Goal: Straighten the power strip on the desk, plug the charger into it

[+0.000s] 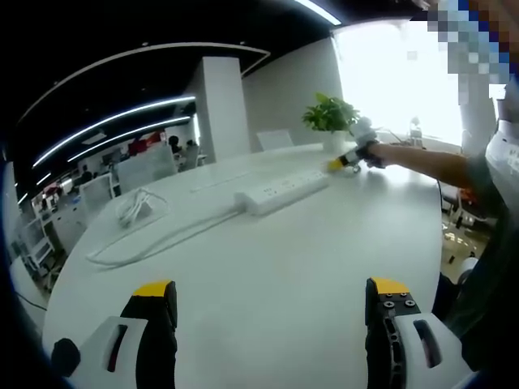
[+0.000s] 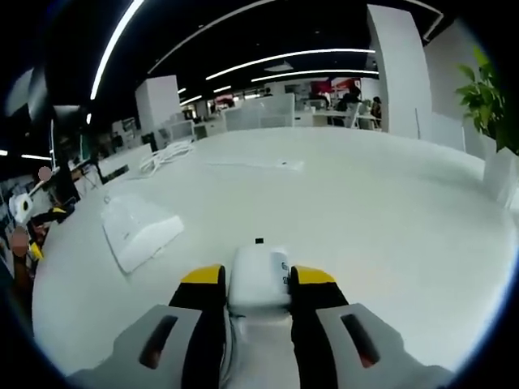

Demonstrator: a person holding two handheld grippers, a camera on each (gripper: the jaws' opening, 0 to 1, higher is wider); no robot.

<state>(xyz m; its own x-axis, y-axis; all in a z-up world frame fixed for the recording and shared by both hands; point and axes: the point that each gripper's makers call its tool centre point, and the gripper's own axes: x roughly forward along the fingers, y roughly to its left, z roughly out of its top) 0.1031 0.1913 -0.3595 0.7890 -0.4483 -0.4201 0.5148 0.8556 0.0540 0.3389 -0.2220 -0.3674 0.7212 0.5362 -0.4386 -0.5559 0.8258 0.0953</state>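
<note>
- Between the yellow-tipped jaws of the right hand-held gripper [image 2: 258,279], low in the right gripper view, sits the white charger [image 2: 259,275], pinched on both sides and held just above the surface [image 2: 381,211].
- Left of the charger in that view, the near end of the white power strip [image 2: 138,229] lies flat on the surface.
- Across the left gripper view the power strip [image 1: 281,190] lies slantwise at mid-distance, its white cable [image 1: 154,236] trailing to the left in a long loop.
- Beyond the strip's far right end, the right hand-held gripper [image 1: 345,160] reaches in on a person's outstretched arm [image 1: 426,162].
- Nearest in that view, the left hand-held gripper [image 1: 272,296] hangs over the bare surface with its jaws spread wide and nothing between them.
- Far right, a green potted plant [image 1: 331,115] stands at the surface's edge.
</note>
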